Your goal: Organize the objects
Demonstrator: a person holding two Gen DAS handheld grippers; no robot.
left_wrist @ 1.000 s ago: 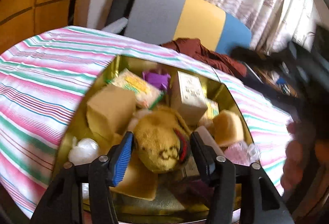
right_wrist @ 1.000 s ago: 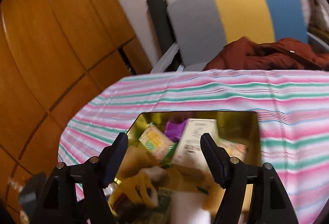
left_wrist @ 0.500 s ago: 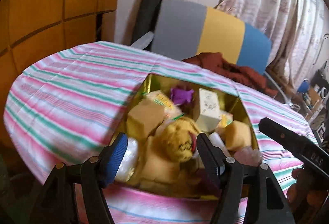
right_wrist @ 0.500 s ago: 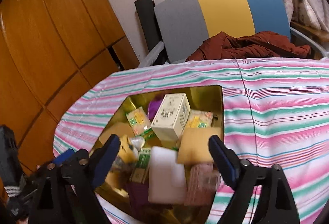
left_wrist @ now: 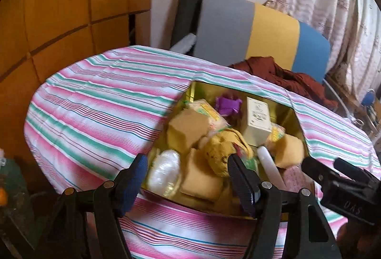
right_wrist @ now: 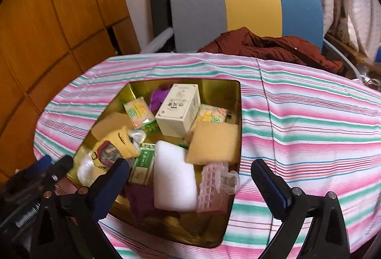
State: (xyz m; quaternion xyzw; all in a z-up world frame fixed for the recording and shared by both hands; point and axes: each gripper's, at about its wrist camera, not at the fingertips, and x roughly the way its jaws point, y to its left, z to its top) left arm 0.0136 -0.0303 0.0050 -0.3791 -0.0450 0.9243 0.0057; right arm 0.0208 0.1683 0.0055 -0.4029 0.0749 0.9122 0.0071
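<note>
Both claws have drawn back from the tin since the earlier frame, and the yellow sock that sat between the left fingers a second ago now lies free in the tin.

The left claw (left_wrist: 188, 178) is wide and holds nothing; its jaws stand apart over the near edge of the tin (left_wrist: 209, 91). Just ahead of its right finger lies the sock (left_wrist: 220, 151). Ahead of its left finger is a clear plastic bag (left_wrist: 165, 172), and further ahead a tan sponge (left_wrist: 187, 129). To the right of the left claw, the right claw comes into the picture.

The right claw (right_wrist: 190, 175) is opening, and its jaws are already very wide, with nothing pressed by the pads. Between the fingers, lower down in the tin (right_wrist: 214, 87), lie a white sponge (right_wrist: 175, 178) and a pink hair clip (right_wrist: 214, 187). Ahead of them are a second tan sponge (right_wrist: 214, 142) and a cream box (right_wrist: 178, 109). Beyond the box is something purple (right_wrist: 158, 97). Near the left finger of this claw lies the sock (right_wrist: 114, 144), and beside it a green packet (right_wrist: 142, 163).

The tin stands on a counter with a striped cloth (right_wrist: 297, 121). Behind the counter is a chair (right_wrist: 247, 4) with a brown garment (right_wrist: 273, 47) on it.
</note>
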